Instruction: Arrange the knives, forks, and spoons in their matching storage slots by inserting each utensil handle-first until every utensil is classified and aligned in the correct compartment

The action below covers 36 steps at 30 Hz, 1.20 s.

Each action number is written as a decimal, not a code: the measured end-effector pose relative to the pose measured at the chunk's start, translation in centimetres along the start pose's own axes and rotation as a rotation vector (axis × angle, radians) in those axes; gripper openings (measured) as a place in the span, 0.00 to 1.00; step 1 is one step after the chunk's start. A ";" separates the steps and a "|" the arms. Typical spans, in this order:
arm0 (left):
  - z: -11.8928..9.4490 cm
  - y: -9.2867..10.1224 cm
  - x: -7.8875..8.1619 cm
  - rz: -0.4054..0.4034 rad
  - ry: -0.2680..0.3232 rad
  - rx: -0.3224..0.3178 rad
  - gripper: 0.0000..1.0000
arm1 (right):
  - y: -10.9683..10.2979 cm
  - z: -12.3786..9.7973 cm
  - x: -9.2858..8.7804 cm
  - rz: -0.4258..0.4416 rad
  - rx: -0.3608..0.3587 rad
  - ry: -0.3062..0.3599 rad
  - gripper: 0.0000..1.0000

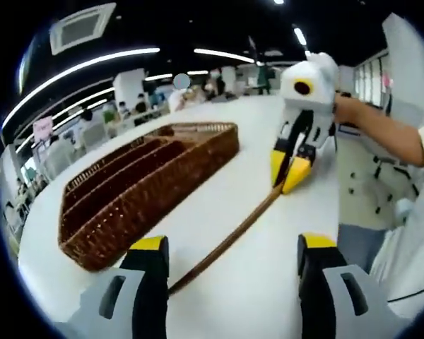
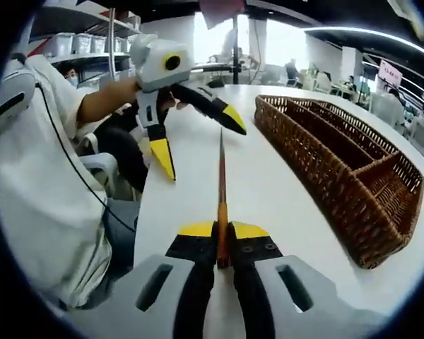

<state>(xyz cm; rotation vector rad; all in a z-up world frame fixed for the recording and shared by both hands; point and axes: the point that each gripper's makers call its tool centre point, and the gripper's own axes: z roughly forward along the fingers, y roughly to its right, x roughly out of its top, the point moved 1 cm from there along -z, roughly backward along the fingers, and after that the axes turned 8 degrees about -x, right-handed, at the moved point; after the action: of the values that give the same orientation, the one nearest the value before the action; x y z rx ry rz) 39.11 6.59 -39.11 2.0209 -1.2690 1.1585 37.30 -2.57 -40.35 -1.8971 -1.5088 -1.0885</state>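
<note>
A long thin utensil (image 1: 226, 240) with a brown wooden handle stretches across the white table (image 1: 247, 304). My right gripper (image 1: 290, 173) is shut on its far end. In the right gripper view the jaws (image 2: 223, 236) pinch the orange-brown handle, and the utensil (image 2: 221, 176) points away toward my left gripper (image 2: 198, 140). What kind of utensil it is I cannot tell. My left gripper (image 1: 233, 251) is open, its jaws wide on either side of the utensil's near end, not touching it. The woven wicker tray (image 1: 141, 176) with long slots lies to the left.
The wicker tray (image 2: 339, 162) lies right of the utensil in the right gripper view, beside bare table (image 2: 283, 191). A person in a white shirt (image 2: 42, 176) sits at the table edge, an arm (image 1: 381, 131) reaching in. More tables and people are far behind.
</note>
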 end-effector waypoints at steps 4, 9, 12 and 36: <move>0.6 0.4 0.3 -0.012 -0.024 -0.056 0.64 | 0.0 0.1 0.0 -0.011 -0.003 0.013 0.07; 1.0 0.5 0.4 0.047 -0.067 -0.107 0.50 | -0.2 0.1 0.1 -0.018 0.005 0.011 0.07; 1.5 0.7 0.3 0.037 -0.095 -0.152 0.41 | -0.1 0.1 0.1 -0.026 0.005 0.006 0.07; 2.2 3.6 0.8 0.161 -0.328 -0.393 0.12 | 0.3 -0.4 0.0 -0.019 0.017 0.002 0.07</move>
<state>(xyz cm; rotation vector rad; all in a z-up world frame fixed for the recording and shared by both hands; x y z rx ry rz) 37.01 2.92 -39.74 1.8819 -1.6932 0.5880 37.53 -2.93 -40.10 -1.8734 -1.5331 -1.0824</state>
